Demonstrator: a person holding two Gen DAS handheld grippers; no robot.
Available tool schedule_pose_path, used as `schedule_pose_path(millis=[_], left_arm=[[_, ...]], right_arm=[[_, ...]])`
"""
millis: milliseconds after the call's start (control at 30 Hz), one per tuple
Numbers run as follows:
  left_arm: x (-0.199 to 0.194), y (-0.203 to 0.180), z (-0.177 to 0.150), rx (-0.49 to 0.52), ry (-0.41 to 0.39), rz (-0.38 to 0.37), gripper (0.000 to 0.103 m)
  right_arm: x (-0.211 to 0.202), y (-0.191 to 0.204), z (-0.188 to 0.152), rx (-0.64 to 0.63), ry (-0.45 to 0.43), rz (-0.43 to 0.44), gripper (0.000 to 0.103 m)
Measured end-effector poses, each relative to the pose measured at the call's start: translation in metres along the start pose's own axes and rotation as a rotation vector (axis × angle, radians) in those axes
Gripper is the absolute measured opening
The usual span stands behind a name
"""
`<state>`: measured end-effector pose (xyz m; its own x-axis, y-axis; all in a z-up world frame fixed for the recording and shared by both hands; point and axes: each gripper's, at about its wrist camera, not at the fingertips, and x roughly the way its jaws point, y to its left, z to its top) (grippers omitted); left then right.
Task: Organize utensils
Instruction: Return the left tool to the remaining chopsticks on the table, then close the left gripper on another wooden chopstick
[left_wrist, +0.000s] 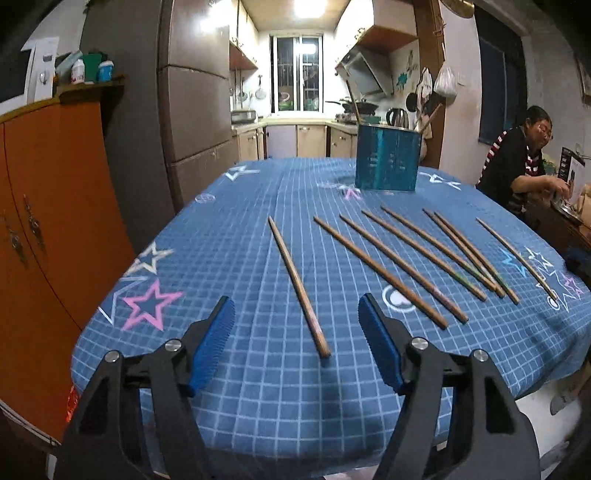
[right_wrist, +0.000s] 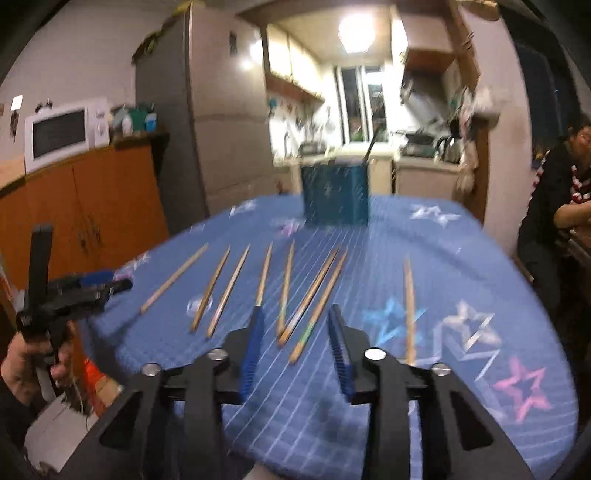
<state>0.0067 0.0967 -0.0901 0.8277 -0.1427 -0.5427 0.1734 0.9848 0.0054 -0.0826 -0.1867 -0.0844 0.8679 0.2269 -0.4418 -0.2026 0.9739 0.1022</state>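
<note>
A home kitchen and dining nook: a tall fridge (left_wrist: 195, 92), range hood (left_wrist: 364, 72), kettle (left_wrist: 397, 117), wall cabinets, what looks like a microwave (right_wrist: 57, 134), and a cloth-covered table (left_wrist: 229, 236).

Kitchen interior: a barred window (left_wrist: 296, 72) at the far wall, a lit ceiling lamp (left_wrist: 309, 7), cream base cabinets (left_wrist: 295, 141), a tall brown refrigerator (left_wrist: 195, 99), an orange cupboard (left_wrist: 51, 206) bearing a white microwave (right_wrist: 57, 134), and a range hood (left_wrist: 365, 72).

Eight wooden chopsticks (left_wrist: 391, 267) are lying flat, fanned side by side in front of the teal holder (left_wrist: 387, 158) — it is standing upright, two sticks poking out.
</note>
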Motion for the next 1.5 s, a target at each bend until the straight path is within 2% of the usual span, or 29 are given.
schedule_pose_path(millis=[67, 167, 267, 433, 600, 700, 867, 967, 1367, 1400, 1433, 1467, 1500], left_arm=[[0.003, -0.001, -0.003, 0.010, 0.010, 0.004, 0.062], [0.006, 0.000, -0.011, 0.013, 0.031, 0.007, 0.057], [0.008, 0.002, -0.016, 0.010, 0.038, 0.008, 0.056], [0.009, 0.002, -0.021, 0.006, 0.037, -0.003, 0.056], [0.011, -0.004, -0.026, 0.026, 0.033, -0.024, 0.056], [0.013, -0.007, -0.028, 0.034, 0.033, -0.031, 0.049], [0.022, -0.010, -0.031, 0.032, 0.052, -0.045, 0.032], [0.026, -0.012, -0.034, 0.028, 0.060, -0.050, 0.016], [0.025, -0.018, -0.040, 0.045, 0.032, -0.015, 0.014], [0.025, -0.019, -0.041, 0.045, 0.029, -0.009, 0.014], [0.024, -0.020, -0.041, 0.044, 0.026, -0.003, 0.012], [0.023, -0.021, -0.041, 0.042, 0.026, -0.006, 0.006], [0.023, -0.022, -0.041, 0.042, 0.027, -0.002, 0.006]], right_arm=[[0.014, 0.012, -0.008, -0.008, 0.035, 0.028, 0.025], [0.036, 0.028, -0.013, -0.025, 0.077, 0.077, 0.022], [0.060, 0.042, -0.012, -0.014, 0.123, 0.131, 0.022], [0.080, 0.069, -0.013, -0.028, 0.149, 0.192, 0.022], [0.094, 0.082, -0.019, -0.061, 0.161, 0.148, 0.022], [0.094, 0.081, -0.019, -0.063, 0.156, 0.142, 0.022], [0.096, 0.084, -0.021, -0.071, 0.148, 0.136, 0.022], [0.097, 0.082, -0.020, -0.061, 0.143, 0.136, 0.022], [0.100, 0.084, -0.021, -0.086, 0.135, 0.126, 0.020], [0.100, 0.085, -0.022, -0.088, 0.134, 0.123, 0.017], [0.099, 0.085, -0.023, -0.094, 0.127, 0.105, 0.008], [0.098, 0.085, -0.024, -0.092, 0.119, 0.104, 0.008], [0.097, 0.085, -0.025, -0.091, 0.114, 0.102, 0.007]])
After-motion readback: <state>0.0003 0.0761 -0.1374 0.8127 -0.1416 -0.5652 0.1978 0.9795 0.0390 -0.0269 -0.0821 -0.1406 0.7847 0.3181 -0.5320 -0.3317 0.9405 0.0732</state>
